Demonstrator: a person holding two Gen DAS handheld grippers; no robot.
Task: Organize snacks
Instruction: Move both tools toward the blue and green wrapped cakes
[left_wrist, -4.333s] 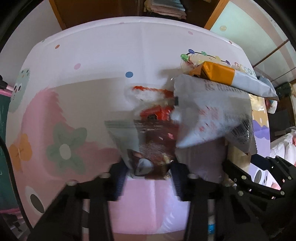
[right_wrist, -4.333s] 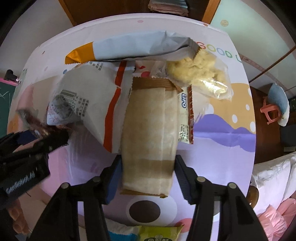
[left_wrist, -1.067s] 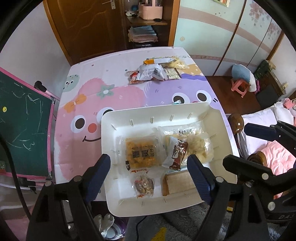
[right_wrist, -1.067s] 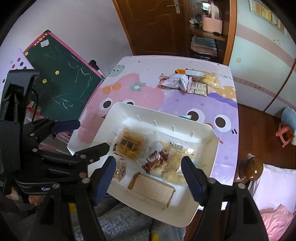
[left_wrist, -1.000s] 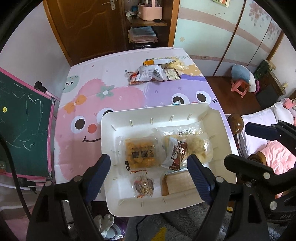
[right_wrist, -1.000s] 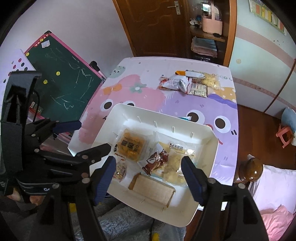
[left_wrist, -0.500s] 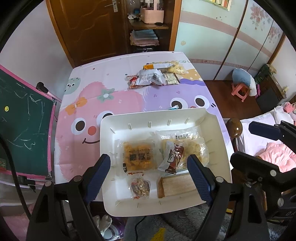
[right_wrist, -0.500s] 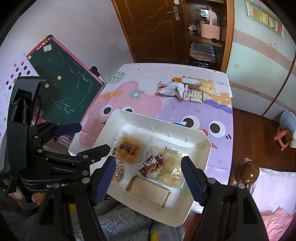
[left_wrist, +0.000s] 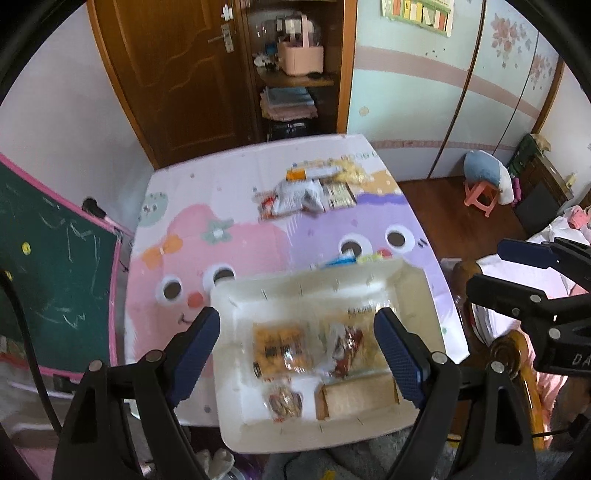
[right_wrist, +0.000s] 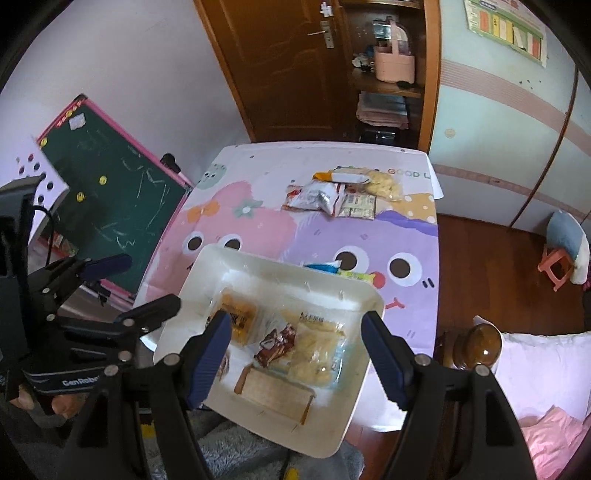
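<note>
Looking down the left wrist view: left gripper (left_wrist: 297, 341) spread wide, blue pads gripping nothing, hovering above white tray (left_wrist: 417, 291) at near table edge. Tray holds orange snack pack (left_wrist: 279, 346), brown wafer pack (left_wrist: 357, 396), small nut pack (left_wrist: 283, 401).

Right wrist view: right gripper (right_wrist: 297, 347) likewise released, empty, above same tray. Loose snack pile (right_wrist: 340, 197) well apart, far across cartoon tablecloth (right_wrist: 258, 218).

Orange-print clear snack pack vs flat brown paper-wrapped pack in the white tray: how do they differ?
The orange-print clear snack pack is see-through with orange contents and dark print; the flat brown paper-wrapped pack is opaque, plain tan. The orange pack is roughly square and sits mid-tray; the brown pack is longer and lies by the white tray's near edge. Both lie flat inside, untouched by either gripper.
</note>
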